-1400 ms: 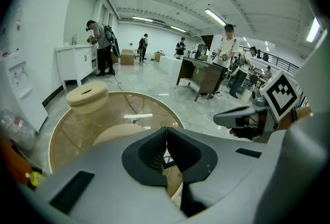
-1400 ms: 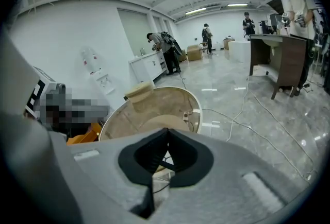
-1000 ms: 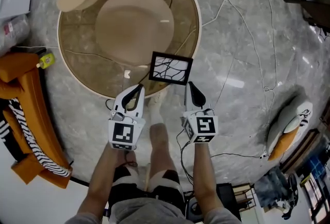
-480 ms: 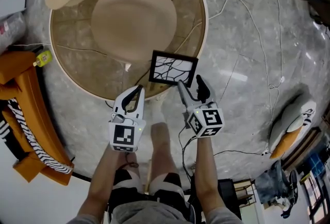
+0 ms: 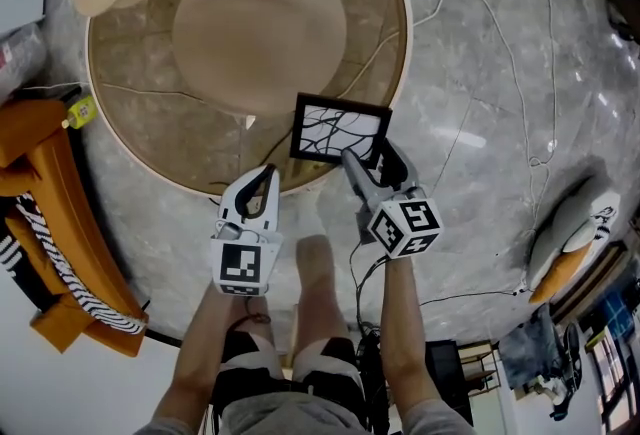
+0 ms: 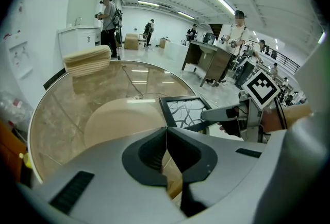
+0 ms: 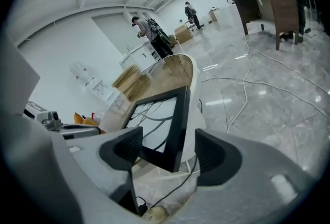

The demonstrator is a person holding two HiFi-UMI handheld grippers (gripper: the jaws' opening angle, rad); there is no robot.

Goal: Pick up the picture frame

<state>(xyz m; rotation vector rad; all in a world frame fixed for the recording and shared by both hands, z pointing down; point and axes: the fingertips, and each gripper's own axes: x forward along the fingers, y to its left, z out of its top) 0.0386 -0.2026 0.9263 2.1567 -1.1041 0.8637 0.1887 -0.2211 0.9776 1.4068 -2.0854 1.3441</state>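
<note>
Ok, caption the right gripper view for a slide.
Right claw, jaws opening, straddles a corner of the black picture frame.

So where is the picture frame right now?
In the head view, the picture frame sits at the near right edge of the round table. The right hand-held gripper has its jaws opening around the frame's lower right corner, not touching it.

**Three views, one frame**

My head camera looks steeply down on the round glass-topped surface. Cameras on the left tool and right tool look along their jaws, close in; all share the black-framed branch-pattern picture.
</note>
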